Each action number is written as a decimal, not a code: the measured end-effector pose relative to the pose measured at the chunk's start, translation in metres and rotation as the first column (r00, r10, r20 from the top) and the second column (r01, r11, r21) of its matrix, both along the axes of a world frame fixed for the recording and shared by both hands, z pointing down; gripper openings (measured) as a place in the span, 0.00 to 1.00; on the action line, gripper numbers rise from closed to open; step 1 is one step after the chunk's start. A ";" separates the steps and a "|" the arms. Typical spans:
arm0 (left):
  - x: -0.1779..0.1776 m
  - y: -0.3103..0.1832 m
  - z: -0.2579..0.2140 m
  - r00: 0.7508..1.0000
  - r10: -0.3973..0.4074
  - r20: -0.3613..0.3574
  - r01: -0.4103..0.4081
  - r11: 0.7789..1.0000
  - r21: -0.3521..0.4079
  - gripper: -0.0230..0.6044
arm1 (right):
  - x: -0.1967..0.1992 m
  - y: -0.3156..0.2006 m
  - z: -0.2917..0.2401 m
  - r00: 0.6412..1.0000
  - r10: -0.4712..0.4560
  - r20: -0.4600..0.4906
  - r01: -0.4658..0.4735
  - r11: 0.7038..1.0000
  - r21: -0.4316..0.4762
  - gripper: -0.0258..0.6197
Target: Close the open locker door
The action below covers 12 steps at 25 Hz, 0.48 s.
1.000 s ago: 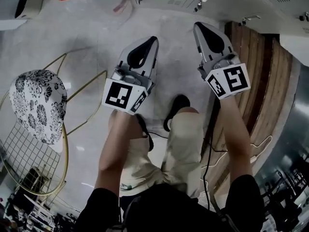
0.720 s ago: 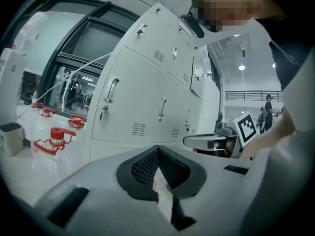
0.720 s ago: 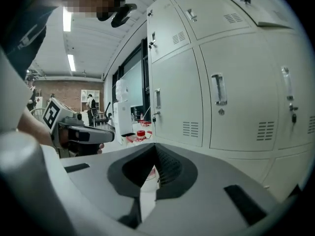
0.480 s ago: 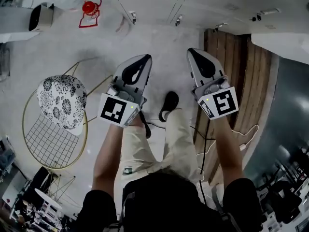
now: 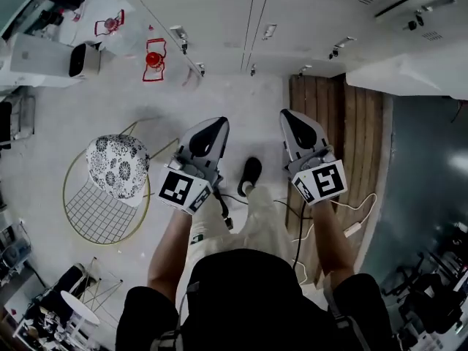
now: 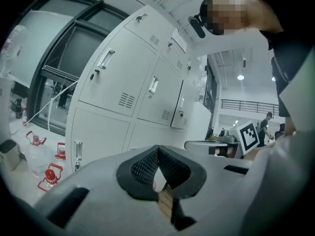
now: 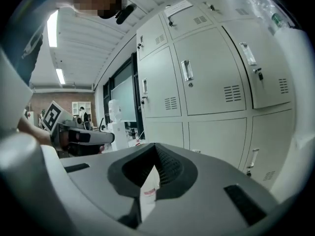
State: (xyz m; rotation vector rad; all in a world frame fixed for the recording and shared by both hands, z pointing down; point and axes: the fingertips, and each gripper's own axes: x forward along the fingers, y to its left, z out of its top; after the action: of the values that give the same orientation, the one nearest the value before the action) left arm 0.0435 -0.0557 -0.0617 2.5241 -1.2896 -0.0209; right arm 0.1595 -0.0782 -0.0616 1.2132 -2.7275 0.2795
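A row of grey lockers runs along the top of the head view. Most of its doors are flush and latched, so whatever is inside stays out of sight. Towards the right of the row the open locker door stands out from the fronts as a pale slab, above a wooden floor strip. What that locker holds cannot be made out. The person holds both grippers side by side and apart, pointed at the lockers and well short of them. The left gripper has its fingers closed on each other, the dark pads meeting at the tip. The right gripper, the one nearer the open door, has its fingers pressed together the same way, gripping nothing. Well to the person's left sits a gold wire chair with a black-and-white patterned cushion on it. By the lockers' left end stands a red-capped jug, with a second jug farther left. Near them is a white box with a dark round face. The person's shoe rests on the pale floor between the grippers. A white power block on a cable lies at the edge of the wood strip.
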 end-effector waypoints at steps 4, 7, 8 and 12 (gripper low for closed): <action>0.010 0.011 -0.053 1.000 -0.002 -0.006 0.002 1.000 0.004 0.06 | 0.014 0.015 -0.059 0.999 0.023 0.035 -0.023 1.000 0.000 0.04; 0.017 0.018 -0.084 1.000 -0.002 -0.014 0.002 1.000 0.007 0.06 | 0.026 0.021 -0.096 0.998 0.035 0.059 -0.035 0.999 0.005 0.04; 0.019 0.021 -0.094 1.000 -0.002 -0.014 0.002 1.000 0.009 0.06 | 0.029 0.023 -0.107 0.998 0.036 0.059 -0.037 0.999 0.012 0.04; 0.030 0.022 -0.131 1.000 0.007 -0.001 -0.007 0.999 0.039 0.06 | 0.044 0.023 -0.149 0.998 0.040 0.058 -0.043 0.998 0.056 0.04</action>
State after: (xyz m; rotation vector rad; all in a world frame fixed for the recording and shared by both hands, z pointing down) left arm 0.0738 -0.0335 -0.1927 2.5612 -1.2919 -0.0469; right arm 0.2032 -0.0557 -0.2107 1.2972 -2.7790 0.2458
